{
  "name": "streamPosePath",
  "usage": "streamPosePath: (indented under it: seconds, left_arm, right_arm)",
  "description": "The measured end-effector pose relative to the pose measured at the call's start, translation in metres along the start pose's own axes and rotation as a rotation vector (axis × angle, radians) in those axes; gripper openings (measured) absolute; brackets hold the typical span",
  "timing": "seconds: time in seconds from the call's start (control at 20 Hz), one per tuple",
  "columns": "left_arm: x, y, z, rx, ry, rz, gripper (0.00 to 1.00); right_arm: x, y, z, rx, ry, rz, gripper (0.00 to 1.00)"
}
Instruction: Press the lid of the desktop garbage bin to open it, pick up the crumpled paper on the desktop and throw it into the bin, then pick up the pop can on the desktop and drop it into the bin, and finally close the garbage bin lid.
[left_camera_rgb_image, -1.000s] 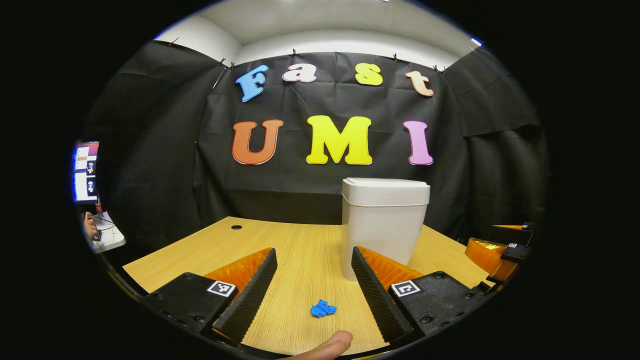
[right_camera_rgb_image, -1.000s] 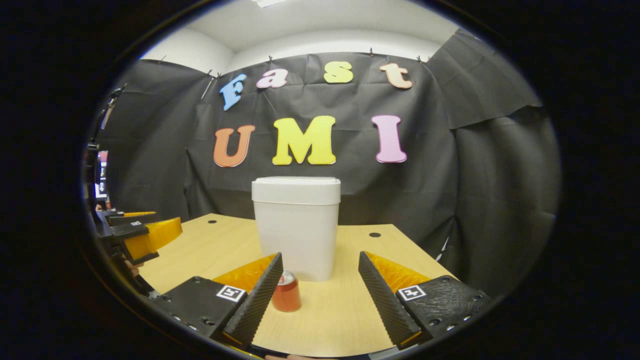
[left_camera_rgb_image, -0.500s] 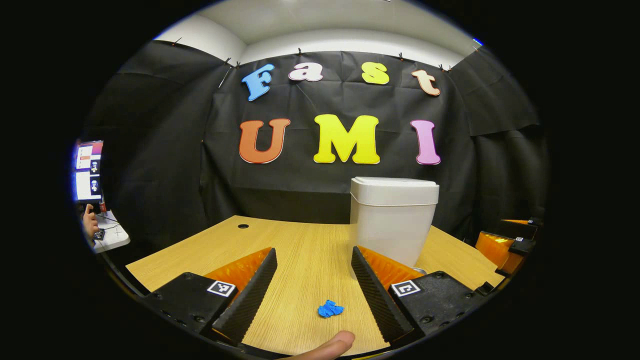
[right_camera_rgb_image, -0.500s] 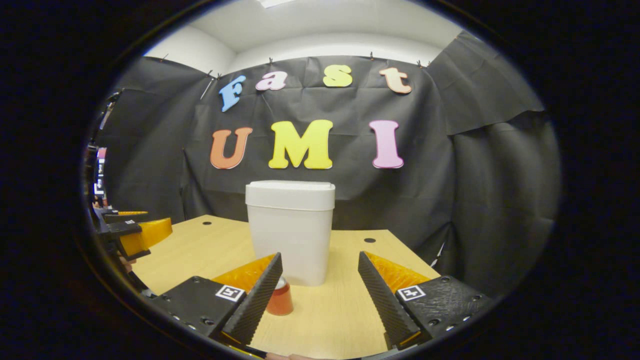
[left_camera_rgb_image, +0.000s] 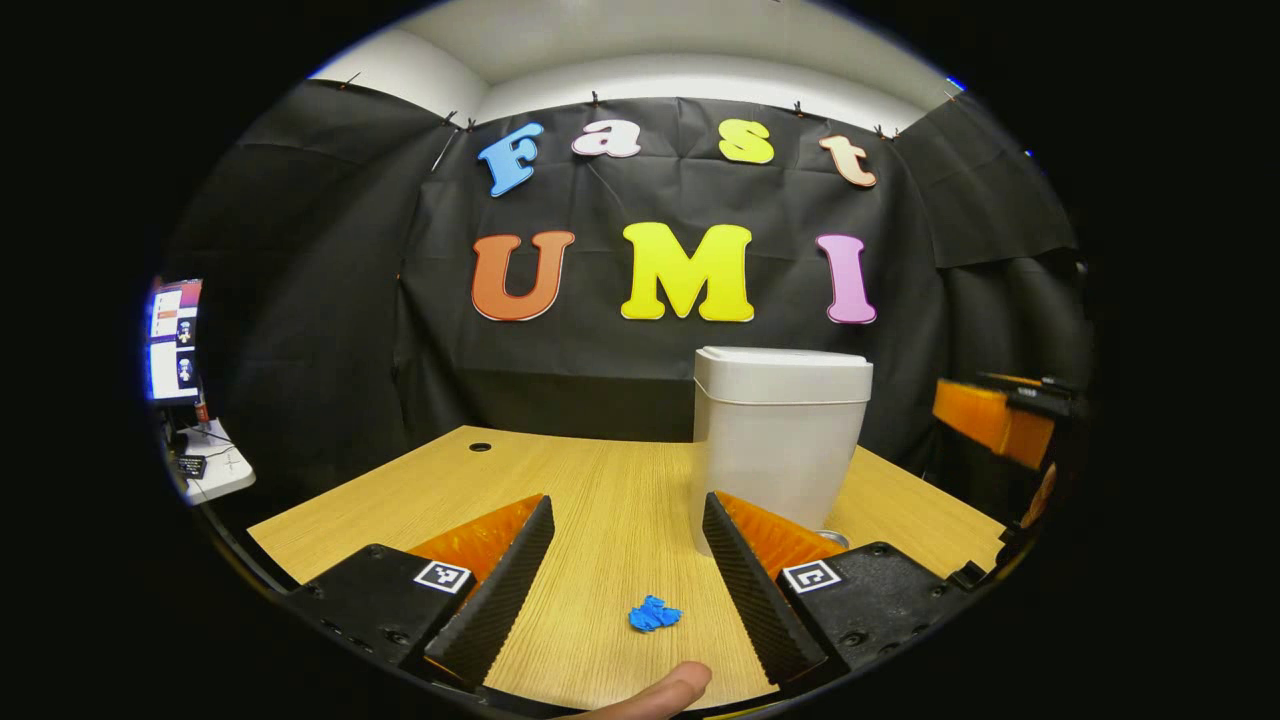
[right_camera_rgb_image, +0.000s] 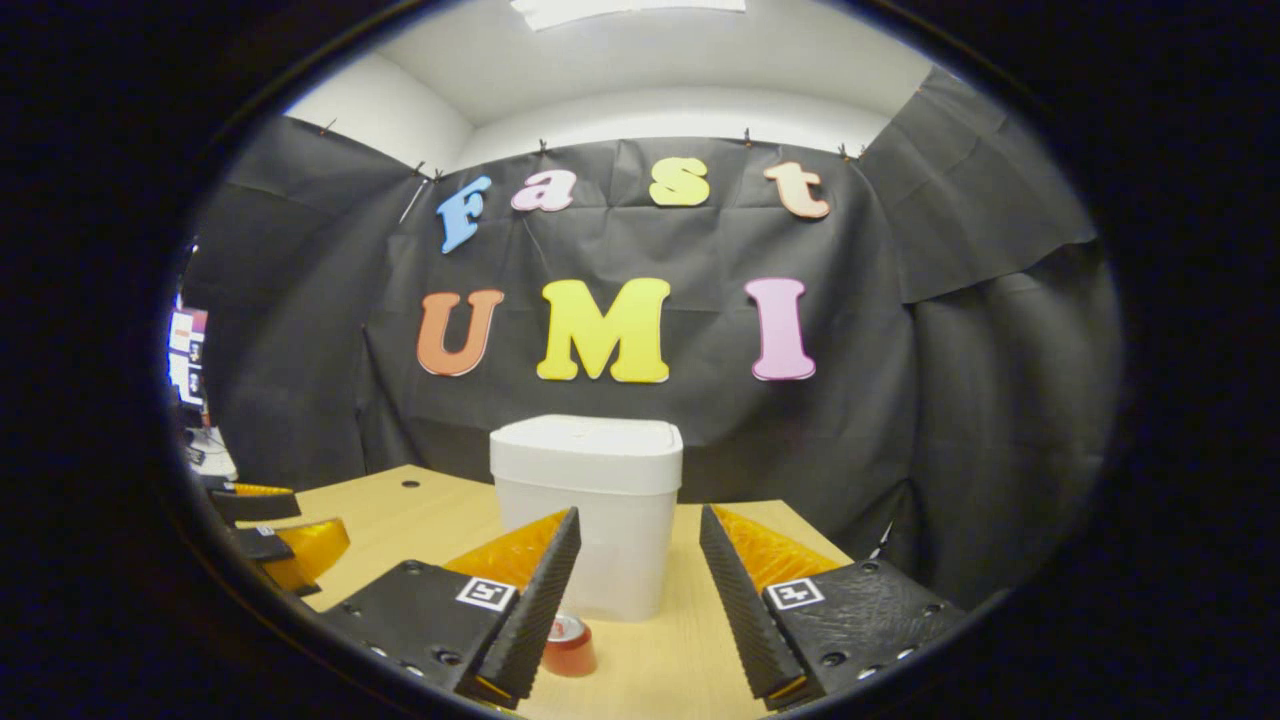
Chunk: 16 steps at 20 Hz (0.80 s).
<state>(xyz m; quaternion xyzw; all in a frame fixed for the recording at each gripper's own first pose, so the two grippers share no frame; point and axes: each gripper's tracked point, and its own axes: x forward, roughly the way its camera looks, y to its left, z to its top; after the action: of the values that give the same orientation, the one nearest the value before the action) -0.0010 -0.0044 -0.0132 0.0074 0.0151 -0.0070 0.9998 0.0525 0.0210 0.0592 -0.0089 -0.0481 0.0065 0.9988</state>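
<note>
Meanwhile, on the wooden desktop (left_camera_rgb_image: 600, 480), my left gripper (left_camera_rgb_image: 628, 560) hangs low with its jaws spread wide and nothing between them; the crumpled blue paper (left_camera_rgb_image: 655, 614) lies on the wood in the gap ahead of it, touched by neither finger, and the tip of my finger (left_camera_rgb_image: 660, 692) shows at the bottom edge. The white garbage bin (left_camera_rgb_image: 780, 440) stands upright to the right of centre with its lid (left_camera_rgb_image: 783, 362) down. Off to the far right, raised above the desk edge, is my right gripper (left_camera_rgb_image: 1005, 420). In the right gripper view, that gripper (right_camera_rgb_image: 635, 590) is likewise wide open and empty, aimed at the bin (right_camera_rgb_image: 588, 510), whose lid (right_camera_rgb_image: 586, 440) sits flat. The red pop can (right_camera_rgb_image: 570, 645) stands on the desk just in front of the bin, partly behind one finger, while the left gripper (right_camera_rgb_image: 285, 540) sits low at the left.
</note>
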Motion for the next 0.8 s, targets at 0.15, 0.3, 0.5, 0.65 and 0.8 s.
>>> streamPosePath:
  seconds: [0.15,0.3,0.5,0.65,0.8]
  left_arm:
    - [0.001,-0.001,0.000,0.008,-0.001,-0.007,0.97]
    - [0.000,0.001,0.001,0.015,-0.007,0.004,0.97]
    - [0.001,0.000,0.000,0.009,-0.003,-0.006,0.97]
    - [0.000,0.004,0.002,0.004,-0.010,-0.001,0.97]
    - [0.002,0.011,0.003,0.002,-0.012,0.011,0.97]
  right_arm:
    - [0.034,0.005,0.027,-0.004,-0.027,-0.035,0.64]
    - [0.066,0.026,0.048,-0.037,-0.077,-0.012,0.42]
    - [0.100,0.051,0.038,-0.116,-0.039,0.053,0.04]
    - [0.118,0.064,0.024,-0.066,0.043,0.106,0.00]
    - [0.130,0.062,0.026,0.026,0.061,0.114,0.00]
